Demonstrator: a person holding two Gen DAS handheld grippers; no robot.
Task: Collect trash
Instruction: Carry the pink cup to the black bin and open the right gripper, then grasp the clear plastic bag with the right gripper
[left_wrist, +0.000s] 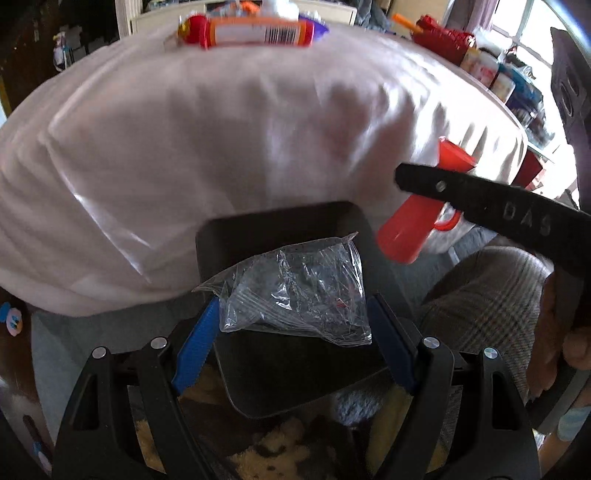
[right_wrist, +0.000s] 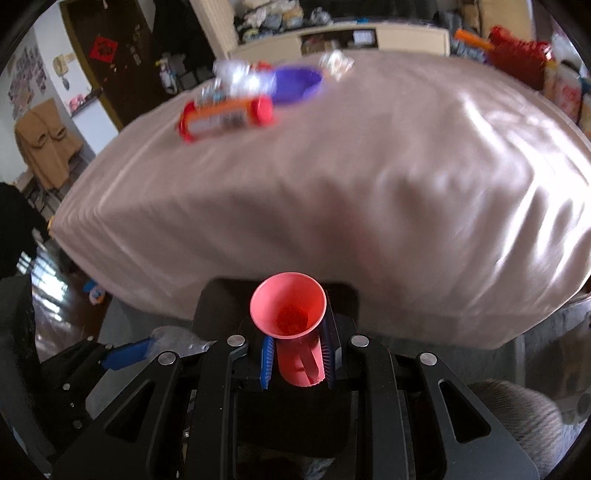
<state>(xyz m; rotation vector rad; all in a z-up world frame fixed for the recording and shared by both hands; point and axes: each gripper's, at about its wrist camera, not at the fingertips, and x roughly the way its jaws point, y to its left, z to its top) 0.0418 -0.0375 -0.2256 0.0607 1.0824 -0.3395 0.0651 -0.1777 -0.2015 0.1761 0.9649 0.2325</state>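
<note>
Between the blue pads of the left gripper (left_wrist: 291, 325) a crumpled clear plastic bag (left_wrist: 295, 291) is clamped, held in the air over a dark square bin (left_wrist: 280, 229) that stands just beside the table edge. The bag is judged to be very light, soft and slippery; it is best gripped across a bunched fold, as thin film can slide out of a loose pinch. A light release over the bin opening is judged sufficient, though film of this kind may cling to a pad.

Just to the right, the right gripper (right_wrist: 299, 354) is clenched on a red plastic cup (right_wrist: 291, 332), taken across the body near its handle, with the flared mouth pointing forward. Dark red residue or texture is seen at the bottom; which cannot be told. The cup is judged rigid and light, so a firm squeeze on the wall is tolerated. It is likewise held above the bin.

Beyond the bin, a table under a pale cloth (right_wrist: 332, 192) fills the view. Near its far edge lie a tube-shaped package with red ends (right_wrist: 227, 118), a purple bowl (right_wrist: 295, 83) just behind it, and crinkled silvery wrappers (right_wrist: 336, 64). These items are blurred, and their contents cannot be read.
</note>
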